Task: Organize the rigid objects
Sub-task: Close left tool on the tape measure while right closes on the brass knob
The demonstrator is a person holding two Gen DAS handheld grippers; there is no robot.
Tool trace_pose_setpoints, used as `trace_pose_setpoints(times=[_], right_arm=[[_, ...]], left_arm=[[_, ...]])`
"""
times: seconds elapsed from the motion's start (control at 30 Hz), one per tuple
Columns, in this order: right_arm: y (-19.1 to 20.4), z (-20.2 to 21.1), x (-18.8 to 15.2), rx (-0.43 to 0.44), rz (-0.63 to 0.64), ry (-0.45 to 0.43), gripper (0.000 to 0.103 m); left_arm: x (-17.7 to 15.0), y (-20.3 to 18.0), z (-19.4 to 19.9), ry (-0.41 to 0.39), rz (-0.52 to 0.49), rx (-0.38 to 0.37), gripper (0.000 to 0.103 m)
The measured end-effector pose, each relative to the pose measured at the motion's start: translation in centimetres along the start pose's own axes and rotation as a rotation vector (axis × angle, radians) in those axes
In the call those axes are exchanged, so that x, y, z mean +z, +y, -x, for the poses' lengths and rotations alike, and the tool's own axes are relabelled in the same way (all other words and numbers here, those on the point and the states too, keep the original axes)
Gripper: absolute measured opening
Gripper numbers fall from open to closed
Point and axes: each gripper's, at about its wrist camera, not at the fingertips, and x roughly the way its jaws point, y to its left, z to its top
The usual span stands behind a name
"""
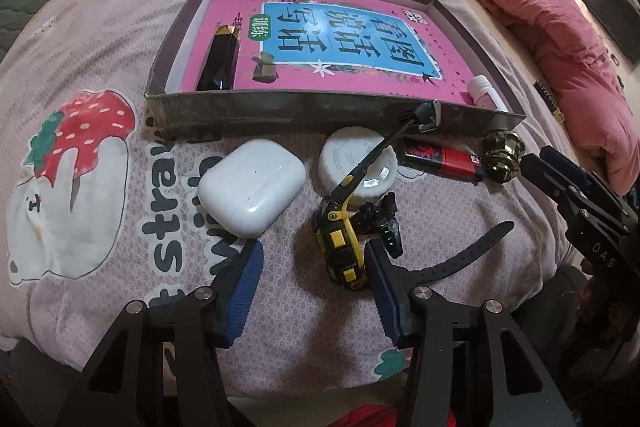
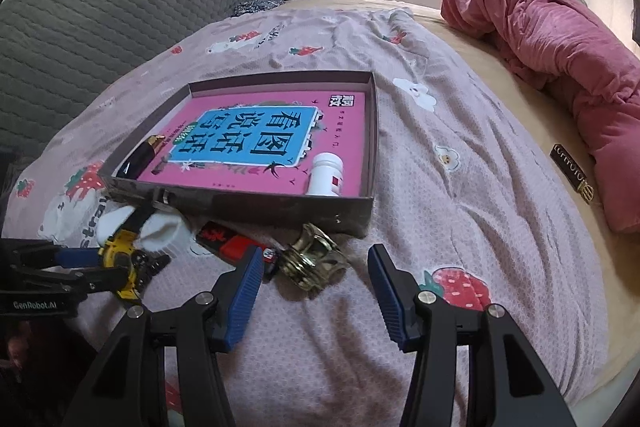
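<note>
A shallow cardboard box lies on the bed, holding a pink book, a dark lipstick tube and a small white bottle. In front of it lie a white earbud case, a white round jar, a red and black lighter, a brass knob and a yellow and black tool. My left gripper is open, just short of the yellow tool. My right gripper is open, the knob between its tips.
A black strap lies to the right of the yellow tool. A rolled pink quilt lies at the right side of the bed. A grey quilted headboard stands at the left. The strawberry-print sheet covers the bed.
</note>
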Motion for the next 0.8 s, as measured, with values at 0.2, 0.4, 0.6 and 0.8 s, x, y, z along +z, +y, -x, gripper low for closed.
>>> trace_pose_setpoints(times=[0.2, 0.4, 0.6, 0.8], right_arm=[[0.4, -0.6, -0.2, -0.017, 0.117, 0.004, 0.054], [0.2, -1.5, -0.6, -0.029, 0.156, 0.021, 0.054], [0.6, -1.7, -0.6, -0.024, 0.197, 0.011, 0.054], [0.6, -2.3, -0.6, -0.004, 0.203, 0.014, 0.054]], left_arm=[[0.1, 0.0, -0.3, 0.000, 0.007, -0.039, 0.048], [0.3, -0.1, -0.8, 0.001, 0.015, -0.048, 0.047], [0.5, -0.4, -1.0, -0.001, 0.017, -0.052, 0.047], [0.6, -0.4, -1.2, -0.005, 0.030, -0.053, 0.045]])
